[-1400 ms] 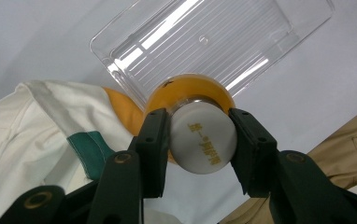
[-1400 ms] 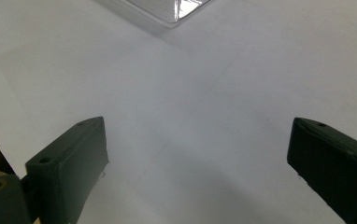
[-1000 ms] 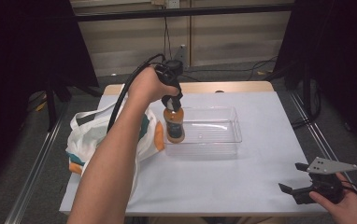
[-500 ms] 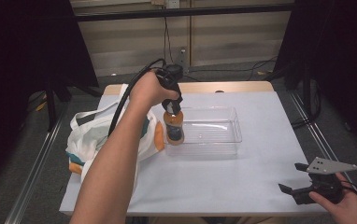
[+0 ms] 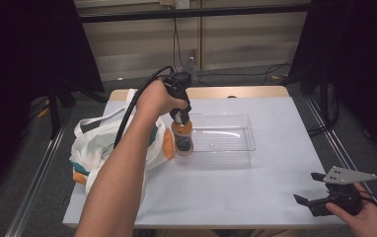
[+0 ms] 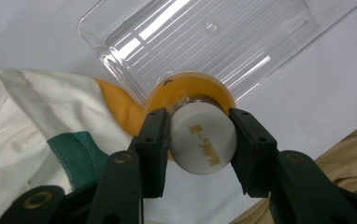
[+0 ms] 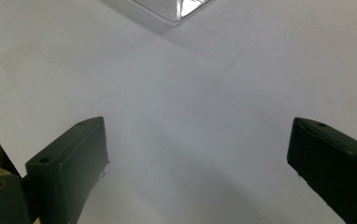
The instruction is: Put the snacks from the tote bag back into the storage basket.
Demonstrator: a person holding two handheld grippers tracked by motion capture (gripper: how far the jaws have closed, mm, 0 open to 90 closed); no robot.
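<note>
Hanging upright by its white cap in the clenched left hand-held gripper, the orange bottle is held at the clear tray's left end, beside the bag, while the right hand-held gripper rests released near the desk's right front corner.

Orange bottle, white cap; clear ribbed tray; cream-green bag.

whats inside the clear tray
Only the orange bottle, at the left end of the tray, held by its white cap in the left gripper. The bottle hides the tray floor beneath it.
</note>
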